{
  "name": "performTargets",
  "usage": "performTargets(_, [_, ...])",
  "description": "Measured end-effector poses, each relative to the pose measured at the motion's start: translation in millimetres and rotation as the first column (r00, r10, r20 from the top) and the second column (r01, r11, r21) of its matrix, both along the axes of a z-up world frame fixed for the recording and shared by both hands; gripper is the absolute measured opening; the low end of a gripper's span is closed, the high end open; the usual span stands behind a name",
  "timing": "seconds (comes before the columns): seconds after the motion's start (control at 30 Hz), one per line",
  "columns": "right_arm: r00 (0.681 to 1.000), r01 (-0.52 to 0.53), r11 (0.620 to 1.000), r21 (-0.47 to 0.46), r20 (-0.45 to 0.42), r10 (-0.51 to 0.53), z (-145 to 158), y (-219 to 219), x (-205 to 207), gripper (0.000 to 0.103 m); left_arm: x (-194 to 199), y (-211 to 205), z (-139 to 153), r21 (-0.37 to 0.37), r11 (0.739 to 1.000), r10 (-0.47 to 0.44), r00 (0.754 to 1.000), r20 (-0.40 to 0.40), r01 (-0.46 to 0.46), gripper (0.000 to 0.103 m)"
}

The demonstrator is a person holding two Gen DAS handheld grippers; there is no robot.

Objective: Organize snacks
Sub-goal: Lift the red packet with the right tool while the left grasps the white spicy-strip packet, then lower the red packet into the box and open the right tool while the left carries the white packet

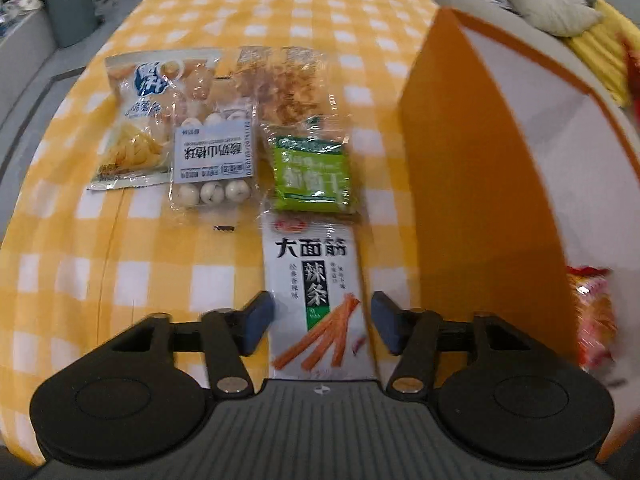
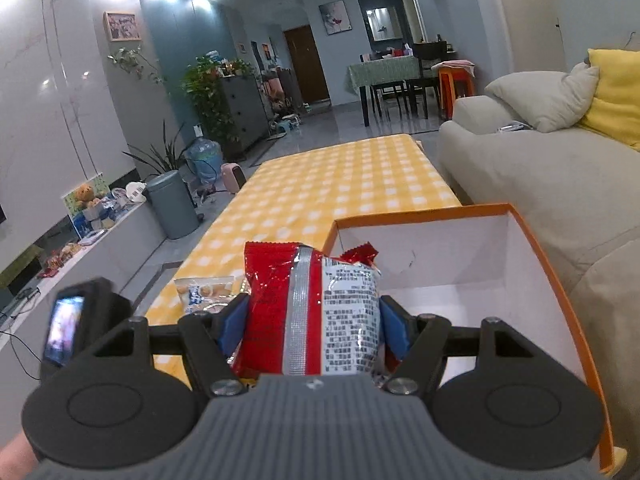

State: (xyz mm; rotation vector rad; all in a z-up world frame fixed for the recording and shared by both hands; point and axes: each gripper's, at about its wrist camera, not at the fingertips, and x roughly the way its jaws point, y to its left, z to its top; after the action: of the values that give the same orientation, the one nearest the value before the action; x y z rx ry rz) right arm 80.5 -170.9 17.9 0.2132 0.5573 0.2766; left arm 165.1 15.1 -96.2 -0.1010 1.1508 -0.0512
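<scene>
My left gripper (image 1: 322, 322) is open above a white spicy-strip packet (image 1: 316, 292), which lies on the yellow checked tablecloth (image 1: 168, 276) between the fingers. Beyond it lie a green packet (image 1: 312, 174), a clear bag of brown snacks (image 1: 284, 84), a bag of white balls (image 1: 212, 156) and a chip bag (image 1: 140, 120). An orange box (image 1: 480, 168) with a white inside stands at the right. My right gripper (image 2: 312, 320) is shut on a red and silver snack bag (image 2: 308, 308), held at the left rim of the orange box (image 2: 552, 276).
A grey sofa (image 2: 540, 176) with cushions runs along the right of the table. A grey bin (image 2: 172, 204) and a low cabinet stand on the left. A red-orange packet (image 1: 594, 316) shows at the box's near right in the left wrist view.
</scene>
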Motion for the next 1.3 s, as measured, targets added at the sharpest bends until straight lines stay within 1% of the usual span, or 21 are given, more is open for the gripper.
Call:
performTargets(0.03, [1.000,0.005,1.000,-0.005,-0.003,-0.005,-1.1,0.0,1.6,0.067,1.8,-1.3,-3.6,0.010,1.000,0.007,1.000,-0.005,-0.007,0.071])
performTargets(0.07, [1.000,0.007,1.000,-0.003,-0.008,-0.007,-2.5,-0.7,2.7,0.067,2.5,-3.2,-4.7,0.015,1.000,0.001,1.000,0.005,-0.001,0.077])
performTargets(0.1, [1.000,0.006,1.000,0.006,-0.014,-0.006,-4.7,-2.0,3.2,0.067,3.5,-6.7,-5.8,0.022,1.000,-0.013,1.000,0.016,0.012,0.077])
performTargets(0.27, [0.999,0.024,0.999,0.037,-0.050,-0.022,-9.4,-7.0,9.2,0.067,1.9,-17.7,-10.1,0.133,0.990,-0.054,0.997,0.054,0.046,0.078])
performTargets(0.3, [0.998,0.029,0.998,0.049,-0.057,-0.026,-9.7,-9.2,9.5,0.067,1.2,-17.1,-9.1,0.131,0.991,-0.050,0.997,0.060,0.042,0.077])
performTargets(0.33, [0.998,0.034,0.998,0.057,-0.061,-0.031,-10.2,-11.8,8.5,0.067,0.5,-15.2,-8.0,0.118,0.993,-0.035,0.997,0.065,0.027,0.066])
performTargets(0.37, [0.997,0.038,0.997,0.060,-0.063,-0.034,-10.4,-13.3,9.2,0.067,0.9,-13.5,-6.9,0.116,0.993,-0.012,0.998,0.065,0.004,0.059])
performTargets(0.43, [0.997,0.045,0.998,0.054,-0.059,-0.042,-9.6,-12.0,14.4,0.067,2.1,-9.6,-5.4,0.098,0.995,0.012,0.998,0.061,-0.018,0.057])
performTargets(0.57, [0.997,0.065,0.996,0.054,-0.049,-0.062,-5.8,-18.8,12.1,0.067,-4.6,-7.7,-3.9,0.090,0.996,-0.006,0.996,0.084,-0.001,0.056])
performTargets(0.63, [0.996,0.075,0.995,0.063,-0.046,-0.072,-3.0,-23.1,10.8,0.067,-5.3,-6.5,-2.8,0.077,0.997,0.000,0.997,0.071,-0.005,0.055])
performTargets(0.7, [0.996,0.086,0.994,0.071,-0.040,-0.083,0.3,-26.9,8.0,0.067,-7.4,-1.5,-0.7,0.030,0.999,0.026,0.999,0.048,-0.028,0.055])
performTargets(0.8, [0.994,0.102,0.991,0.090,-0.038,-0.099,4.8,-37.6,4.9,0.067,-14.9,9.7,5.9,-0.060,0.997,0.058,0.998,0.032,-0.056,0.055])
performTargets(0.93, [0.991,0.131,0.985,0.113,-0.044,-0.127,8.3,-48.6,6.8,0.067,-19.3,21.0,18.2,-0.129,0.989,0.078,0.997,0.019,-0.075,0.055])
performTargets(0.97, [0.990,0.139,0.984,0.114,-0.047,-0.134,8.8,-50.8,6.8,0.067,-20.1,23.6,21.9,-0.148,0.986,0.075,0.997,0.004,-0.073,0.055])
performTargets(1.03, [0.988,0.151,0.982,0.112,-0.051,-0.146,10.0,-52.7,7.0,0.067,-20.2,25.8,27.5,-0.160,0.985,0.052,0.998,-0.042,-0.058,0.055])
performTargets(1.1, [0.986,0.159,0.982,0.105,-0.055,-0.154,11.0,-54.0,7.6,0.067,-24.1,28.1,37.5,-0.164,0.985,0.038,0.998,-0.050,-0.046,0.055])
performTargets(1.2, [0.986,0.162,0.982,0.097,-0.066,-0.156,9.9,-54.0,10.0,0.067,-29.0,34.3,53.3,-0.172,0.984,0.043,0.998,-0.034,-0.048,0.055])
performTargets(1.3, [0.984,0.144,0.984,0.103,-0.118,-0.132,6.2,-51.7,16.5,0.067,-32.9,41.4,72.4,-0.190,0.980,0.059,0.998,0.019,-0.054,0.055])
